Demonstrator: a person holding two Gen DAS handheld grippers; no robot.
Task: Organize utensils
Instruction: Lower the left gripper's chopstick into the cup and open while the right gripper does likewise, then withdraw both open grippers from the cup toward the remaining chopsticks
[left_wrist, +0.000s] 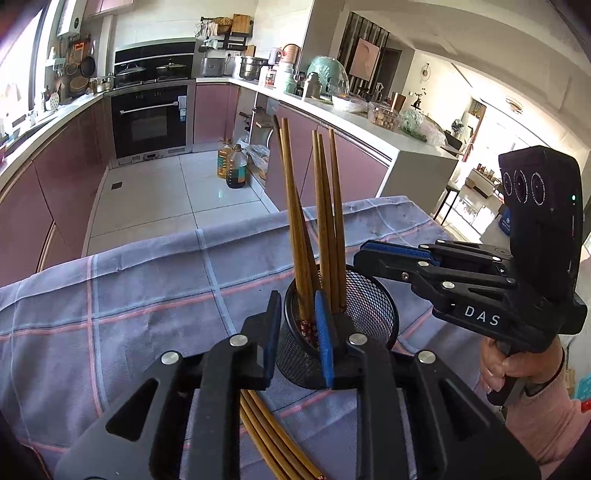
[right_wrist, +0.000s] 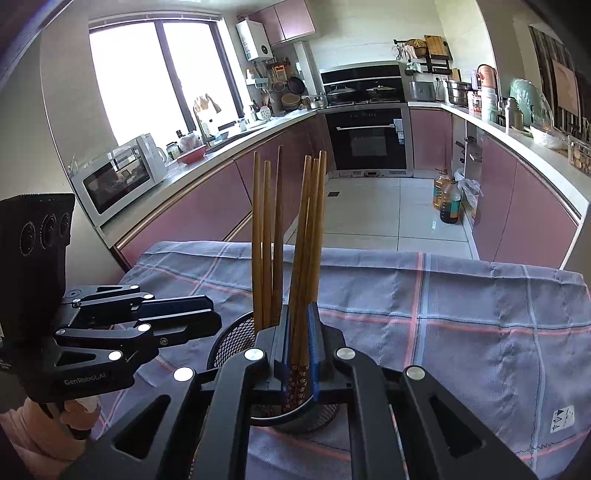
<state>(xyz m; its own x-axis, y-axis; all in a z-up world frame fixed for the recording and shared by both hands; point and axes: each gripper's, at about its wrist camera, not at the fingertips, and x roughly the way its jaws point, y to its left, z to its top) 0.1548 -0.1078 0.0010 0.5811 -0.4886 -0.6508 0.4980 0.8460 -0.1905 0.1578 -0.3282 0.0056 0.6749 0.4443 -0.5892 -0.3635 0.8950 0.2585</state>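
Two grippers at frame bottom: right gripper clamped on three brown bamboo chopsticks over the black mesh cup, left gripper slightly parted, gripping nothing, loose chopsticks beneath; early release risks tipping the cup on the checked cloth.

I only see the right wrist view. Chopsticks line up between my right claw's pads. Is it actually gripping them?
Observer: No. In the left wrist view the right claw is shut and empty, just beside the chopsticks standing in the mesh cup.
Operator: Are any chopsticks outside the cup?
Observer: Yes. Several loose chopsticks lie on the checked cloth, on the near side of the cup, beneath the left claw.
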